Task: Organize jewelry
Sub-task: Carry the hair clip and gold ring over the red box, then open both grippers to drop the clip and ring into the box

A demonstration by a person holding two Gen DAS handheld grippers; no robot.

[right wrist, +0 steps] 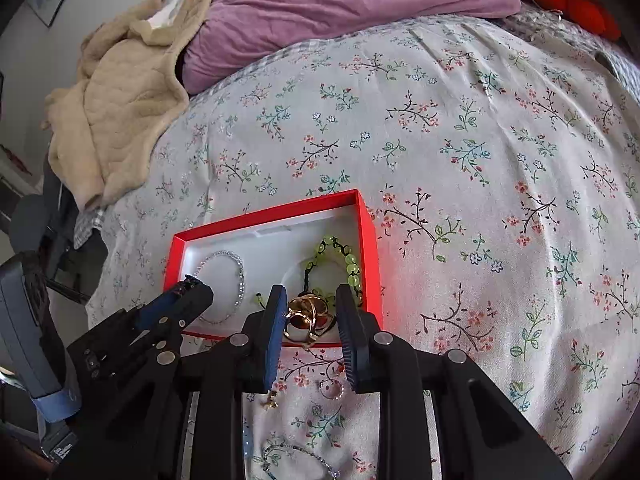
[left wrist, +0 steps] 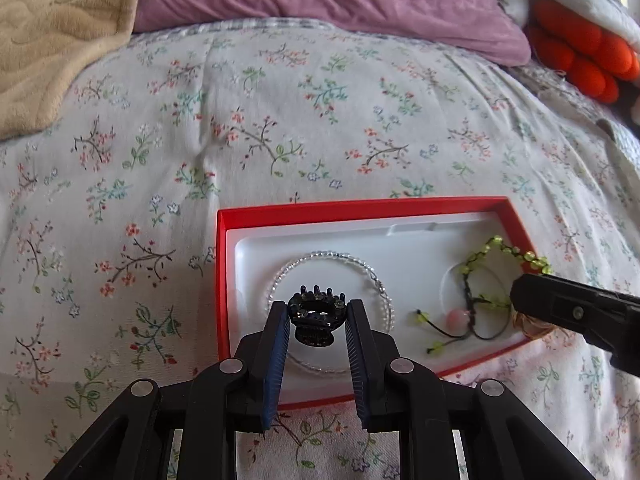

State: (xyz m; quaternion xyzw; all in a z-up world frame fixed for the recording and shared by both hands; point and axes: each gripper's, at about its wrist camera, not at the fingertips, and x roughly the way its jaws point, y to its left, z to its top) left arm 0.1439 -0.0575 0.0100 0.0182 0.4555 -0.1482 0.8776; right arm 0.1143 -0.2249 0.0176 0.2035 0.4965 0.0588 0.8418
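Left gripper (left wrist: 316, 312) clamped on black hair claw (left wrist: 316, 314), lower centre of left wrist view, hanging over left half of red box (left wrist: 360, 207), above clear bead bracelet (left wrist: 280, 276)

Right gripper (right wrist: 307, 316) clamped on gold ornament (right wrist: 306, 318), lower centre of right wrist view, at box near edge, right half, next to green bead bracelet (right wrist: 350, 264)

Key relation: each load poised over own side of box, left gripper nearer tray hollow; likely next step lower and release

Loose ring (right wrist: 331, 390) on floral bedspread (right wrist: 480, 160), below box, still outside
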